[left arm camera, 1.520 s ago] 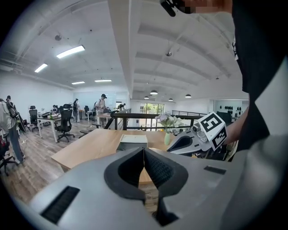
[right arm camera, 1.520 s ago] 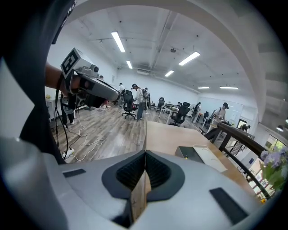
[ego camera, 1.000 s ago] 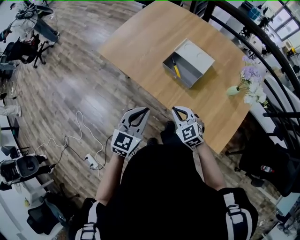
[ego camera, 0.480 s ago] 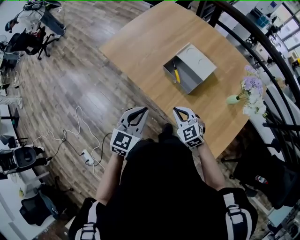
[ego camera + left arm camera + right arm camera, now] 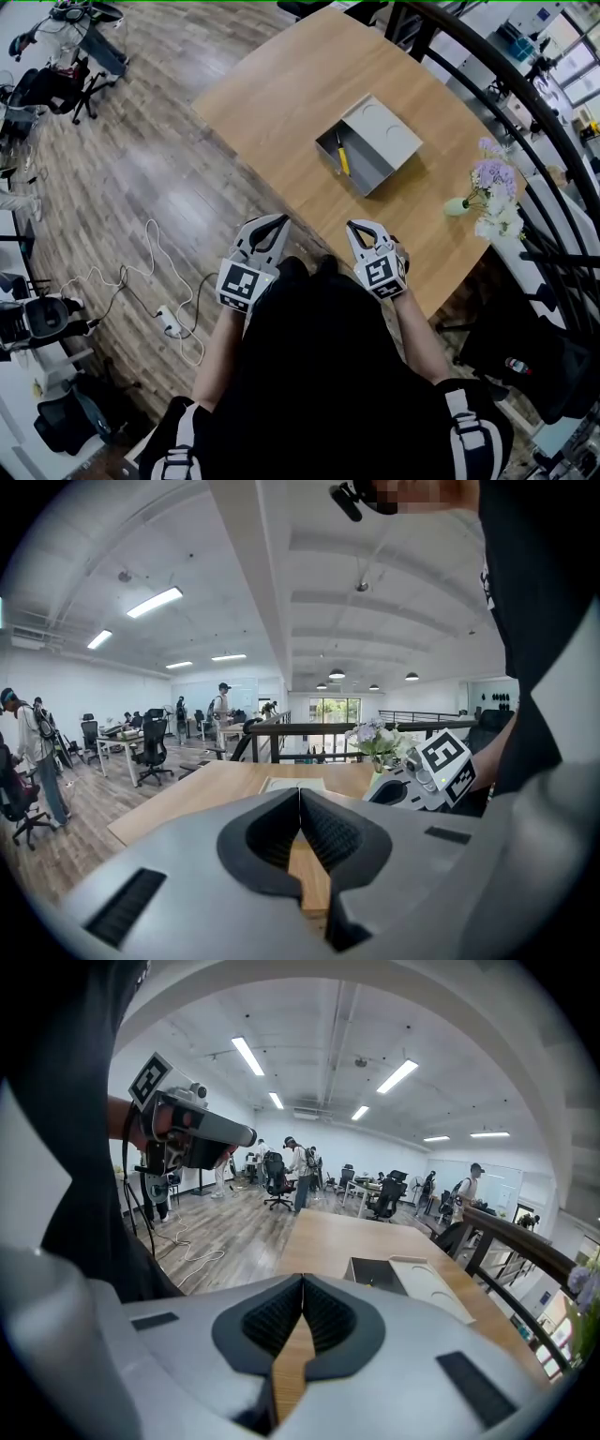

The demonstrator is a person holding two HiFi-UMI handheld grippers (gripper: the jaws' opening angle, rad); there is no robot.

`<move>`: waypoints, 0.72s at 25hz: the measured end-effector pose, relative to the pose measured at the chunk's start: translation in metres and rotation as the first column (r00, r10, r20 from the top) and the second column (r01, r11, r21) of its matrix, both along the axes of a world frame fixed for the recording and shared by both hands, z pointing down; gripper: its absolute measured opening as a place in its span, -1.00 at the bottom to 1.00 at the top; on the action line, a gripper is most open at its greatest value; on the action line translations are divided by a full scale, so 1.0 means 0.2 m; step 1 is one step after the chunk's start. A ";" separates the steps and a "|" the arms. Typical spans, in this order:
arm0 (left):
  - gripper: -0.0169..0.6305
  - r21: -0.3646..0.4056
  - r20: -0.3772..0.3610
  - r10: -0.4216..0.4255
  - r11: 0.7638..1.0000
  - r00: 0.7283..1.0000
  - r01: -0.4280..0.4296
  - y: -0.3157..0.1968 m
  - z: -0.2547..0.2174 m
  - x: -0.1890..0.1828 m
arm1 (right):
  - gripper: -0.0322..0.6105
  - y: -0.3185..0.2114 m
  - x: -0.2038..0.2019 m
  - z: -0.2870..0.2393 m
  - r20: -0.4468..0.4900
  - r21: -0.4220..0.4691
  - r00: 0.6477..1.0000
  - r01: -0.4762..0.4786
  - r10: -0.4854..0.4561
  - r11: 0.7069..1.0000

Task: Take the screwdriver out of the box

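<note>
Nearest to the person, both tools are held close to the body at the near edge of the desk (image 5: 281, 84). The left gripper (image 5: 283, 220) has its jaws clenched tip to tip with nothing between them. In its own view only a strip of bare wood shows through the gap below the tips. The right gripper (image 5: 352, 226) is the same: jaws pressed together and empty. Neither is touching anything on the desk.

Further out, near the middle of the desk and well apart from both grippers, stands the grey box (image 5: 375, 167). It is open, with its lid laid back flat on the far side. The screwdriver (image 5: 342, 157) lies in the bottom of the box, close to its left wall. Its yellow handle is the clearest part, and the shaft is too small to make out well. Beyond the box, near the desk's right edge, stands a vase of flowers (image 5: 489, 184). A white cable (image 5: 155, 272) trails over the wooden floor to the left.

The task looks not yet begun: the jaws have to part and a gripper has to travel out to the box. The screwdriver should be light and stiff. The handle is probably the best hold, being thicker and less slippery than the bare shaft, which could twist between the jaws. The wall beside it leaves little room on that side, so closing on the middle of the handle from above seems safest.
</note>
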State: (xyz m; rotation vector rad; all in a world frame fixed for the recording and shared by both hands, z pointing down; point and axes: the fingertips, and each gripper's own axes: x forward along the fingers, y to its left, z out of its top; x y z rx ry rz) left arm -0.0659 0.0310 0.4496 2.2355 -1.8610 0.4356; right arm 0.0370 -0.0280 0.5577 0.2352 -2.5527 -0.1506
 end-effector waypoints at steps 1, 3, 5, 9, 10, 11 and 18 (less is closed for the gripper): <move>-0.88 0.001 0.001 0.003 1.000 1.000 -0.003 -0.01 0.00 0.01 | -0.82 -0.01 0.01 0.00 0.001 0.000 1.000 0.000 0.000 1.000; -0.88 0.004 0.002 0.010 1.000 1.000 -0.010 -0.04 -0.01 0.03 | -0.82 -0.03 0.02 0.00 0.005 -0.001 1.000 -0.004 0.004 1.000; -0.88 0.005 0.003 0.017 1.000 1.000 -0.017 -0.06 -0.01 0.04 | -0.82 -0.04 0.03 -0.01 0.004 0.000 1.000 -0.010 0.010 1.000; -0.88 0.001 0.002 0.036 0.999 0.999 -0.036 -0.10 -0.01 0.05 | -0.82 -0.08 0.06 -0.01 0.000 0.002 0.999 -0.034 0.034 0.999; -0.88 0.000 0.001 0.043 0.999 0.999 -0.043 -0.11 0.00 0.06 | -0.82 -0.09 0.07 0.00 -0.002 0.001 0.999 -0.043 0.043 0.999; -0.88 0.000 0.000 0.050 0.999 0.999 -0.050 -0.13 0.00 0.06 | -0.82 -0.10 0.08 0.00 -0.004 0.000 0.999 -0.053 0.053 0.999; -0.88 0.009 -0.025 0.124 0.992 0.992 -0.123 -0.22 0.01 0.09 | -0.82 -0.13 0.15 0.01 -0.031 -0.005 0.991 -0.130 0.130 0.991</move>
